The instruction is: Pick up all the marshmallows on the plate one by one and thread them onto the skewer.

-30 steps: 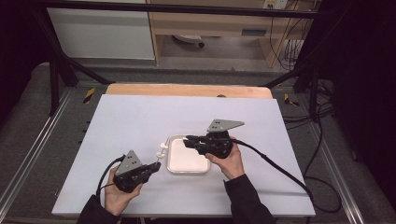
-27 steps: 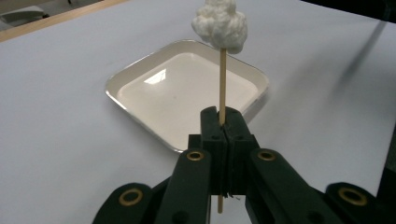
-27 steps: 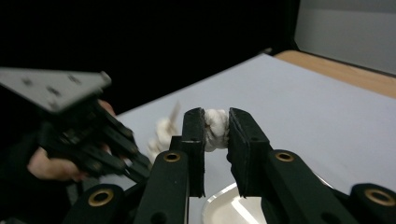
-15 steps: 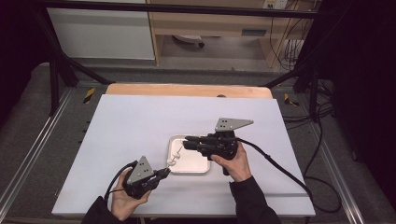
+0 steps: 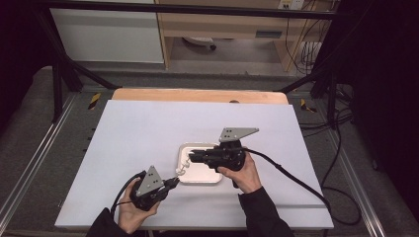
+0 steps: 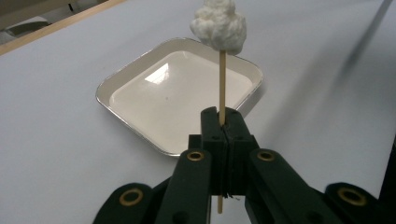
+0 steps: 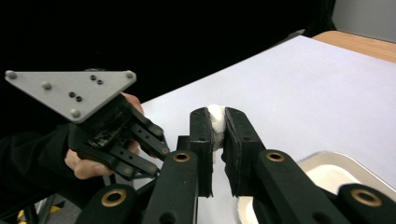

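left gripper (image 6: 223, 128), low centre of the left gripper view, has its jaws pressed together on a thin wooden stick topped w/ a fluffy white cotton-like wad (image 6: 219, 24); the wad sits at top centre of that view, above the shallow square white tray w/ silvery rim (image 6: 112, 81). in the high view the left gripper (image 5: 168, 185) is at lower left of centre and the stick w/ wad (image 5: 182, 169) pokes over the tray's (image 5: 202, 180) left edge, mid frame. right gripper (image 7: 215, 130) is clamped on the white wad, centre of the right gripper view; in the high view it (image 5: 192, 157) is over the tray. judging by looks: wad is v. light, soft, squashes and prob tears or pulls off easily, so pinch gently. stick is stiff but thin, likely snaps if bent; best held low on the bare wood, as now. tray looks smooth, may slide on the white table (image 5: 148, 128).
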{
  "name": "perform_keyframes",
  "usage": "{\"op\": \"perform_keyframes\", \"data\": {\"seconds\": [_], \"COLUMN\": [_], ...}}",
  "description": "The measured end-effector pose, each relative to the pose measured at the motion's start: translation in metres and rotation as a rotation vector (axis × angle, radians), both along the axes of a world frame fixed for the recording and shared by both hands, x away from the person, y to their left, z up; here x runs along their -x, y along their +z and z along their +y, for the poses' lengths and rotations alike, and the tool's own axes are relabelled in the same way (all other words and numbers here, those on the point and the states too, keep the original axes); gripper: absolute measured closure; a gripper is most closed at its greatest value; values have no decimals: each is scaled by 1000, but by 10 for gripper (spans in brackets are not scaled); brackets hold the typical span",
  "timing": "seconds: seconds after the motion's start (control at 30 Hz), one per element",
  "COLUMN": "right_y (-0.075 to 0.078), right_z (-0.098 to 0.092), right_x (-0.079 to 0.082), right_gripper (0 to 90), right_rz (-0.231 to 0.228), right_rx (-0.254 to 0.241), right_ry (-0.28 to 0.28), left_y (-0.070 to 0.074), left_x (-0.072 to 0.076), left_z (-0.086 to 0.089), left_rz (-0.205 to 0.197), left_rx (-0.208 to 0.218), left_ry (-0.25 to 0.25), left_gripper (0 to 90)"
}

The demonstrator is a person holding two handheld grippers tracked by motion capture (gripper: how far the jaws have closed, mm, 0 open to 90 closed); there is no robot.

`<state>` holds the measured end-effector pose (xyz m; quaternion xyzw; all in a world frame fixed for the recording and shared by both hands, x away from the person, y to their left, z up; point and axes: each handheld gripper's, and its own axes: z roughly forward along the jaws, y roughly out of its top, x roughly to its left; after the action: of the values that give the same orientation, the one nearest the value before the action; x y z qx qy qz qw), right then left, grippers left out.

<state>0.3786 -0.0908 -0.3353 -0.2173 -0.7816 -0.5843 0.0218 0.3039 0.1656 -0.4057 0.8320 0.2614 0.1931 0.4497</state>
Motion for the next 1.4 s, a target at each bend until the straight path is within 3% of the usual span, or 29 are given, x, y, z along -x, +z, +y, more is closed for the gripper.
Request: {"op": "perform_keyframes", "data": {"seconds": [0.3,0.6,0.87,1.03,1.13,1.17,1.23,1.3,1.4], "right_y": [-7,-10,-13,-19,-16,-15,-13,-10,-5], "right_z": [8,10,12,16,14,14,12,9,0], "right_x": [2,5,5,5,5,5,4,4,7], "right_gripper": [830,834,836,832,813,789,558,453,280], "right_rz": [8,-19,-12,4,-7,0,14,-9,-34], "right_rx": [-33,-15,-20,-8,-32,-34,-40,-23,-59], "right_ry": [32,18,22,23,26,17,-21,-69,-120], "left_y": [-2,-1,2,4,8,9,10,10,8], "left_x": [1,3,3,1,-2,-2,-3,-6,-11], "left_z": [-1,-2,-1,1,4,3,1,1,3], "left_rz": [-7,-9,-22,-4,4,15,15,25,53], "left_rx": [2,17,36,50,60,71,76,79,99], "left_ry": [14,8,11,13,21,19,24,37,57], "left_gripper": [889,889,888,887,890,890,890,891,890]}}
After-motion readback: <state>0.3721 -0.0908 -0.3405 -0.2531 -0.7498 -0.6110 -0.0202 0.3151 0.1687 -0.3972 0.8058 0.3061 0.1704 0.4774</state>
